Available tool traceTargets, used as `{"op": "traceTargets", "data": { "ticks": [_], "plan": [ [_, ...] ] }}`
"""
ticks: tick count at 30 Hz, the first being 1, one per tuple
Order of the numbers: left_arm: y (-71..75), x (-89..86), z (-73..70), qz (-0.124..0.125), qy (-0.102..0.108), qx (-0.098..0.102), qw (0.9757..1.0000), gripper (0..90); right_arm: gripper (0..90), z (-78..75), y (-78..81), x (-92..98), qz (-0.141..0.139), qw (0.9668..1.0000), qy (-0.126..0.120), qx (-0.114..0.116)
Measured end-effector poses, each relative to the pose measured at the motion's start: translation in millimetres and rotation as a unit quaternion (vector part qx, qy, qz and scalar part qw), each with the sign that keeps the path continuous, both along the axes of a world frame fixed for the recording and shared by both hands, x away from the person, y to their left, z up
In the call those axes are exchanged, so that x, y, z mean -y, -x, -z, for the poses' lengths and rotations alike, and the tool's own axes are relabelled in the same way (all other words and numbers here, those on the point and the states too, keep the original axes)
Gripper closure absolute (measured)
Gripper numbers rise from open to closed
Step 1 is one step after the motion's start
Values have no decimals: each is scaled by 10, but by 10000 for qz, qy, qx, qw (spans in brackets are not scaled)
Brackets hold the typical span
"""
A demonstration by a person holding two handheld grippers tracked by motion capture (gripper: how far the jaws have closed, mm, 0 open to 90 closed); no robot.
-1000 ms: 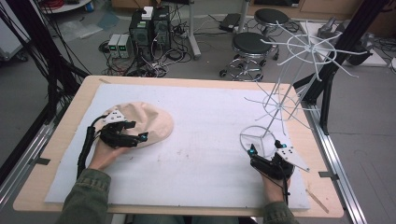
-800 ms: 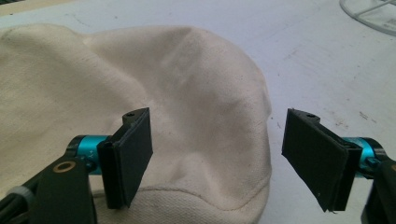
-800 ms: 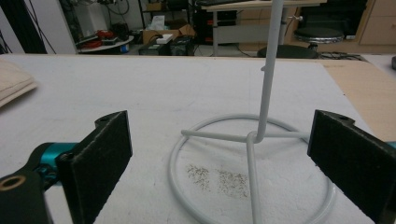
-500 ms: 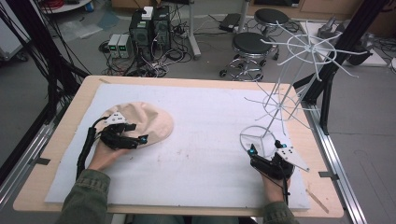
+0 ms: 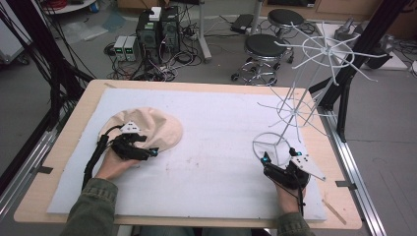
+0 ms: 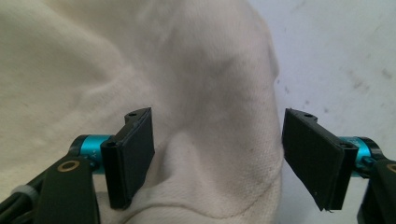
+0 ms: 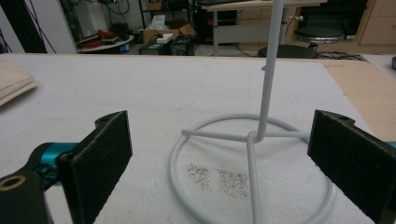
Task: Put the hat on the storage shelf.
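Left gripper, jaws wide apart, straddles the near edge of a beige cap, about to pinch it. Right gripper, wide open and empty, frames the white stand's base, likely to steady it.

Left tool, jaws apart, straddling a cream cloth fold; white surface at frame right.

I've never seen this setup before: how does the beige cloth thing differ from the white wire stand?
The beige cap is soft fabric lying low on the mat; the wire stand is rigid white metal rising tall from a ring base. The cap sits by the left gripper, the stand by the right gripper. Both rest on the white mat.
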State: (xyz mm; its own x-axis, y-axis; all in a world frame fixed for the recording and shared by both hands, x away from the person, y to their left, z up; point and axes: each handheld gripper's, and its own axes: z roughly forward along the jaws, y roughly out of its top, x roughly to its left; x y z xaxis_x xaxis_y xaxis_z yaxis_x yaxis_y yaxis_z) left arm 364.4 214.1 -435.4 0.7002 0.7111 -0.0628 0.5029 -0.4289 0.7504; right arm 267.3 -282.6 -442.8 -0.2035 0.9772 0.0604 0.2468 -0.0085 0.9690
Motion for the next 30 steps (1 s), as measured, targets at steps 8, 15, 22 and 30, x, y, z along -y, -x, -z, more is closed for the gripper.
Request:
{"op": "traceTargets", "data": {
  "ticks": [8,15,22,30],
  "plan": [
    [-15,11,30,-59,-136,-44,9999,350,56,-1,8,-4,9,10000,-26,-50],
    [-32,27,59,-72,-221,-27,9997,458,55,5,-5,3,-8,10000,61,3],
    [-3,55,23,-91,-181,29,9998,656,56,6,-9,3,-2,10000,93,5],
    [76,53,-115,-108,214,612,9978,818,55,8,-8,5,-10,10000,85,-8]
  ]
}}
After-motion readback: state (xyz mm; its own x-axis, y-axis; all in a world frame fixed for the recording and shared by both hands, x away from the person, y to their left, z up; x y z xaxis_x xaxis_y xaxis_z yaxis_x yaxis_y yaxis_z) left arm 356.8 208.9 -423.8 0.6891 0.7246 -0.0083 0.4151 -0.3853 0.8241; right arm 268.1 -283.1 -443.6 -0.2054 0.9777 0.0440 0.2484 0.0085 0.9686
